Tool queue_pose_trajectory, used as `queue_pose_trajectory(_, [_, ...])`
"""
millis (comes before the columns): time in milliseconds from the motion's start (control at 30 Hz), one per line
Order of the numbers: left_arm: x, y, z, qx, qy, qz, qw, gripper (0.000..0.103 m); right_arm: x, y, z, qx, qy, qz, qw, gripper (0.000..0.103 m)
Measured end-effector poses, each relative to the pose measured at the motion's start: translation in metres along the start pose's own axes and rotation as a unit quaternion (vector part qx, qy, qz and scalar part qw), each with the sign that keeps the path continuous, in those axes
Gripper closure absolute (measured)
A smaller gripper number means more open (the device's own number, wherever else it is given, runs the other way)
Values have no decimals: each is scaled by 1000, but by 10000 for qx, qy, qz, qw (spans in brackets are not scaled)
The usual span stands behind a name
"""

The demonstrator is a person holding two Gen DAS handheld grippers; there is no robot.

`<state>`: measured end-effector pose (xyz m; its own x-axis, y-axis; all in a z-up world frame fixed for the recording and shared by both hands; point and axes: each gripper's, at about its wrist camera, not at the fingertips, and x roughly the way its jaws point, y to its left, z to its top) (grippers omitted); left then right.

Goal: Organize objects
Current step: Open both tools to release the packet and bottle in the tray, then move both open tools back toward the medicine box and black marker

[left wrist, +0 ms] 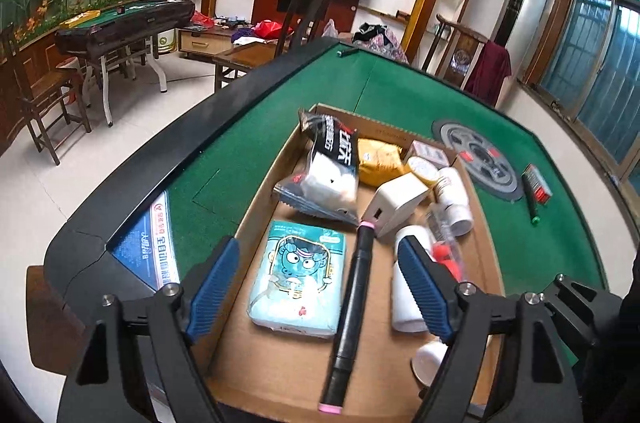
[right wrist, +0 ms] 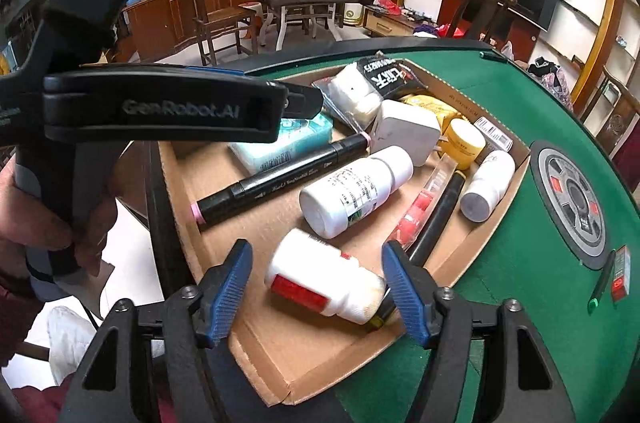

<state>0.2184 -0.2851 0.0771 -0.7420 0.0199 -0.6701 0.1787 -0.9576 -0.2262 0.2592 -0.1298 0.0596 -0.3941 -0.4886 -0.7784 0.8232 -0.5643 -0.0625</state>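
The right hand-held gripper (right wrist: 316,287) hangs wide open, empty, over a red-labelled white bottle (right wrist: 328,277) by the near rim of the cardboard tray (right wrist: 272,355). The left hand-held gripper (left wrist: 320,287), spread wide and holding nothing (its housing reads "GenRobot.AI"), straddles a tissue pack (left wrist: 298,279) and black marker (left wrist: 352,307). Three white bottles lie in the tray. Beyond, green surface (left wrist: 420,91) lies open toward its black edge.

"What colour is the tabletop (left wrist: 248,151)?"
"Green, with a black edge. The box (right wrist: 280,355) is brown."
"And the marker (left wrist: 352,307)?"
"Black with pink ends. The tissue pack (left wrist: 298,279) is light blue with a cartoon face."
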Motion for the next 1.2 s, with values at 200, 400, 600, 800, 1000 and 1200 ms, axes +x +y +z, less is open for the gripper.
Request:
queue_pose_trajectory(200, [-15, -4, 0, -81, -96, 71, 9999, 17, -28, -6, 2, -7, -377, -297, 9988, 13])
queue_pose_trajectory(400, [-19, -7, 0, -133, -54, 141, 9998, 17, -43, -20, 1, 40, -567, -618, 9965, 9])
queue_pose_trajectory(600, [-24, -23, 1, -9, -86, 97, 9999, 17, -54, -34, -4, 84, -640, -907, 9938, 9])
queue_pose_trajectory(800, [-22, -47, 5, 221, -40, 13, 9997, 16, -65, -59, -11, 334, -667, -1103, 9911, 8])
queue_pose_trajectory(1000, [-15, -67, 5, 380, 68, -86, 9992, 16, -70, -89, -21, 666, -622, -1215, 9884, 8])
queue_pose_trajectory(1200, [-8, -86, 7, 546, 163, -140, 9983, 16, -70, -116, -32, 931, -577, -1275, 9858, 8])
